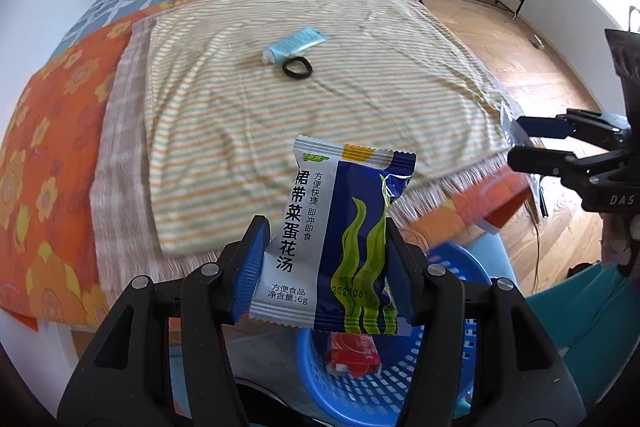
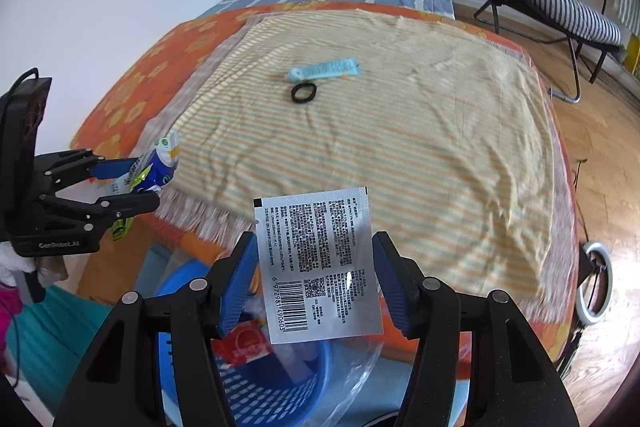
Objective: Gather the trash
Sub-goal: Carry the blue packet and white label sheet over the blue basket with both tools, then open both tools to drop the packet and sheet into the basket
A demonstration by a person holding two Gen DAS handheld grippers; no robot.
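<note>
— What do you see from the left wrist camera?

— The left gripper (image 1: 326, 263) is closed about halfway on a blue and silver soup packet (image 1: 336, 239). Both blue pads (image 1: 250, 267) press on its sides, so the packet stands upright between them. Directly under it is a blue basket (image 1: 384, 387), and a red wrapper (image 1: 352, 351) lies inside. Behind is the bed, covered with a striped cloth (image 1: 360, 99). On the cloth a light blue tube (image 1: 294, 45) lies just beside a black hair tie (image 1: 297, 67) (they almost touch, I cannot say if they really do). At the right edge the right gripper (image 1: 516, 143) appears from the side, with something thin and silver between its fingers.

— And the right wrist camera?

— Here the right gripper (image 2: 316, 275) holds a flat silver sachet (image 2: 320, 263) with small black text and a barcode. The jaws are around half open and the pads meet its two edges. The same basket (image 2: 256, 387) is below, with the red wrapper (image 2: 244, 341) and some white scraps in it (too blurred to name). A clear plastic bag (image 2: 356, 379) lies next to the basket. The tube (image 2: 324, 69) and hair tie (image 2: 304, 93) are on the cloth (image 2: 400, 147), well apart from both grippers. At the left the left gripper (image 2: 132, 179) is seen with its packet (image 2: 156, 167).
</note>
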